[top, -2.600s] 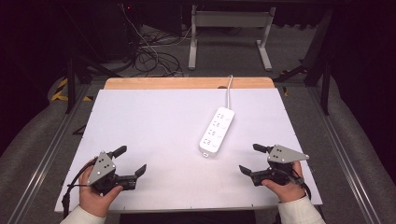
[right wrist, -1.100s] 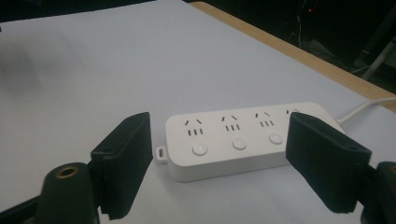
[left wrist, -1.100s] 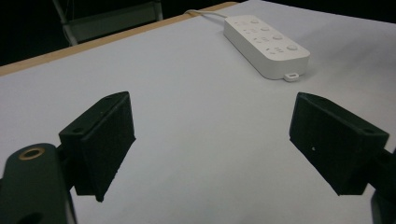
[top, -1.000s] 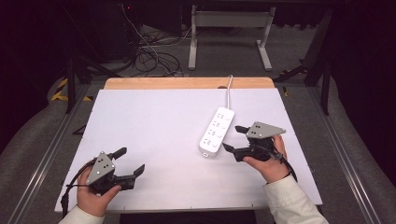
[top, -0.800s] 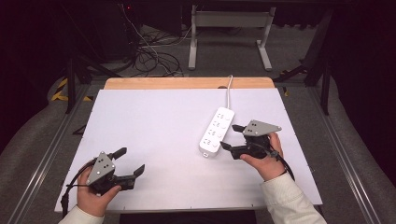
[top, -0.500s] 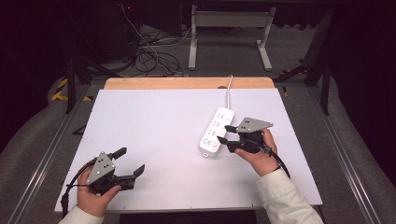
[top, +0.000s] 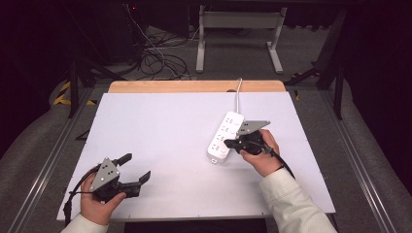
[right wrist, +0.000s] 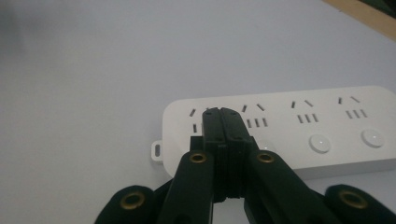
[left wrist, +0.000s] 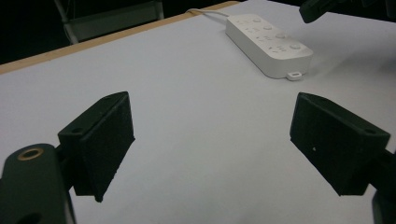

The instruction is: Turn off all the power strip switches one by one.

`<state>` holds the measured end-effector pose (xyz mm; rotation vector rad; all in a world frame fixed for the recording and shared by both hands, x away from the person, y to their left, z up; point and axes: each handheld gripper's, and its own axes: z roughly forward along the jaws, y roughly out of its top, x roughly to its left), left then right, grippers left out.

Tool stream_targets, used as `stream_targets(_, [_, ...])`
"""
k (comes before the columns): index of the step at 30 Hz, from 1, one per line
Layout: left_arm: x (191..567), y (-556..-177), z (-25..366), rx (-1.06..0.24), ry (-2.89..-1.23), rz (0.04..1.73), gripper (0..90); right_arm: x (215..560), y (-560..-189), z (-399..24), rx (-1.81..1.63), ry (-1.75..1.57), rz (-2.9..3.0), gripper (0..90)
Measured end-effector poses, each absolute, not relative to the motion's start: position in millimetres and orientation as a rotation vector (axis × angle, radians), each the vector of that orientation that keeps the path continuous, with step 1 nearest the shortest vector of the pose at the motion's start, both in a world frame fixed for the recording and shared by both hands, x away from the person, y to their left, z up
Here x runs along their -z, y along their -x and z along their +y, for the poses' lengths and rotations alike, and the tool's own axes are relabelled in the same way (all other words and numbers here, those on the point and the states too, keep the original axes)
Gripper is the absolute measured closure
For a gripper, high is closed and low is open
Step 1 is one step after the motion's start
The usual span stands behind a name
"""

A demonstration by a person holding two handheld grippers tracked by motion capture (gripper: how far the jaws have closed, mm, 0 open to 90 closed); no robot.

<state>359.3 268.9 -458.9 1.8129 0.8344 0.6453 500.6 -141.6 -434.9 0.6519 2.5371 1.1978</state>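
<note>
Two tongs | right (top: 232, 143) closed over strip (top: 224, 136) | left (top: 137, 168) spread

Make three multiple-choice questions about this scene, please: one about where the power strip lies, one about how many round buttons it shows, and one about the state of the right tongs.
1. Where does the power strip lie on the table?
A. right of the middle, its cord running to the far edge
B. at the near left corner
C. under the left tongs

2. How many round buttons does the right gripper view show clearly on the strip?
A. none
B. two
C. six

3. How are the right tongs?
A. wide open
B. shut on the cord
C. shut, with nothing between the jaws

Answers:
1 A: the high view shows it right of centre, with the cord leading away.
2 B: two buttons lie right of the jaws.
3 C: the jaws meet above the strip.
</note>
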Motion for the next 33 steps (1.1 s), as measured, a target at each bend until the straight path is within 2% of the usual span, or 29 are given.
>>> stream_targets(7, [459, -359, 269, -0.597, -1.802, 0.852, 14.3, 442, -505, -135, -1.16, -0.69, 2.58, 90.0])
stream_targets(33, [459, -359, 269, -0.597, -1.809, 0.848, 14.3, 456, -506, -124, -1.059, -0.678, 2.62, 90.0])
